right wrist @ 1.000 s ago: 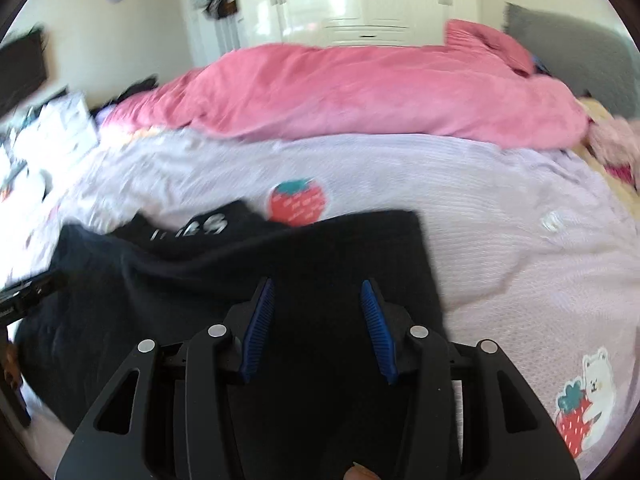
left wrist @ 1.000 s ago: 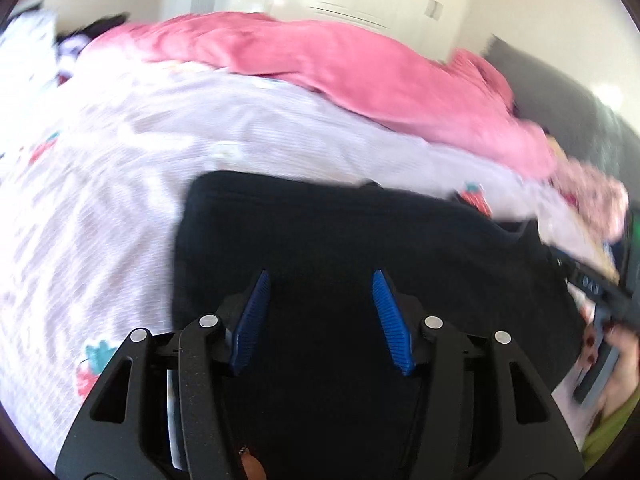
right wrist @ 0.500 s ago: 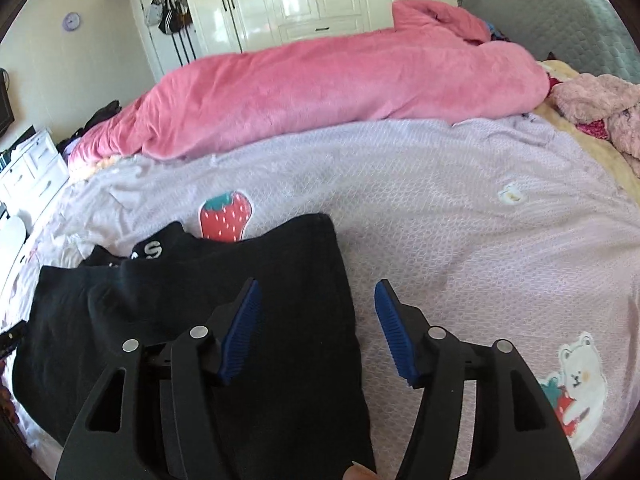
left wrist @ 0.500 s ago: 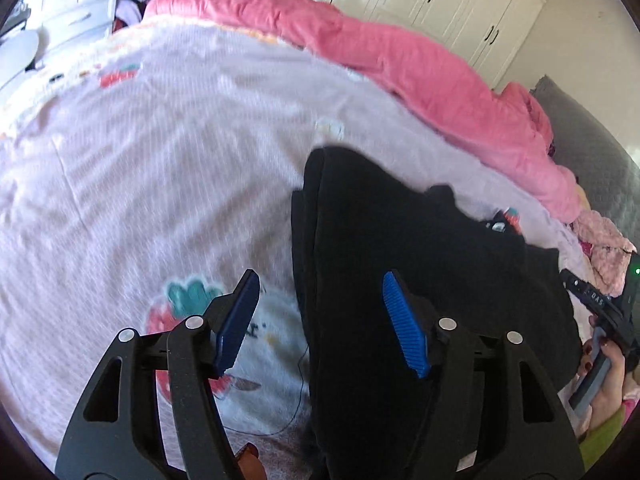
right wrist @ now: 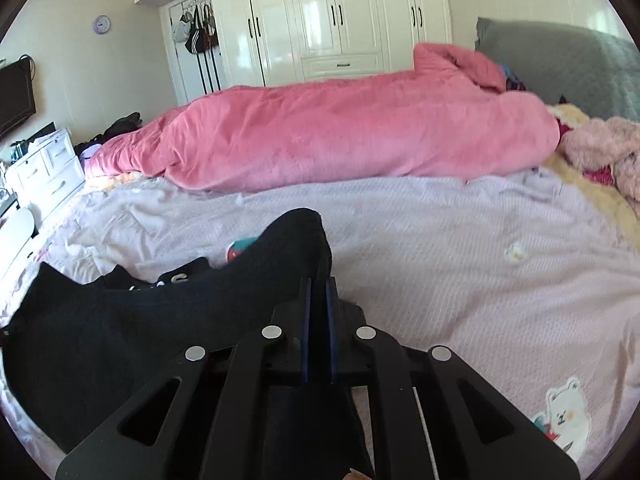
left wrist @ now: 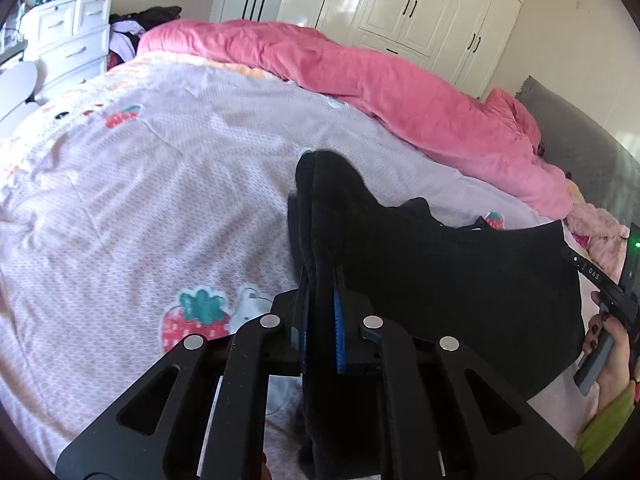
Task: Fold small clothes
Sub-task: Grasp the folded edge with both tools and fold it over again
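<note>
Garment: black knitted small garment, white lettering at one edge, lying on the bed, two corners lifted.
Left claw: blue pads pinched tight on the garment's left edge.
Right claw: pads nearly together, clamping the garment's right corner.
Bed: lilac strawberry-print quilted sheet.
Background: rumpled pink fleece duvet, white wardrobe.
</note>
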Action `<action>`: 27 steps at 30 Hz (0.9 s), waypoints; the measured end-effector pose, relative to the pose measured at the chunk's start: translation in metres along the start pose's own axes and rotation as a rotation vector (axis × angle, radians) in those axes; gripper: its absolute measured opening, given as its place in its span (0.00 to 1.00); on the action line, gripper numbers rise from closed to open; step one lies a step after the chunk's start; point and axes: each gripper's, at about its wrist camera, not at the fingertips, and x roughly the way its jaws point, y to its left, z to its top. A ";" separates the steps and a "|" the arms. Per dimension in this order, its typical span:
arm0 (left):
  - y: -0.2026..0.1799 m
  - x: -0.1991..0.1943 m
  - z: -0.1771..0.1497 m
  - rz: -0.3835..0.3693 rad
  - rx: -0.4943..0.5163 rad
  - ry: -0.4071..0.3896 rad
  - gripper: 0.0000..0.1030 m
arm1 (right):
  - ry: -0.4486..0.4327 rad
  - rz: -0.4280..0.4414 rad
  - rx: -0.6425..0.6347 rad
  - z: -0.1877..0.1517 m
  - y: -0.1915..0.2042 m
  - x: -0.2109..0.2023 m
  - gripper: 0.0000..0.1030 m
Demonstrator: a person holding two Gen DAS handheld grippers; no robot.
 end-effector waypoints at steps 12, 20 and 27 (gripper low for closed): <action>0.017 0.032 -0.007 0.032 -0.030 0.091 0.12 | 0.125 -0.097 0.023 -0.015 -0.006 0.026 0.26; 0.018 0.021 -0.003 0.011 -0.047 0.082 0.22 | 0.051 -0.067 0.010 -0.008 0.009 -0.008 0.51; 0.009 0.012 -0.001 -0.012 -0.027 0.070 0.30 | 0.048 -0.004 0.011 -0.009 0.023 -0.026 0.66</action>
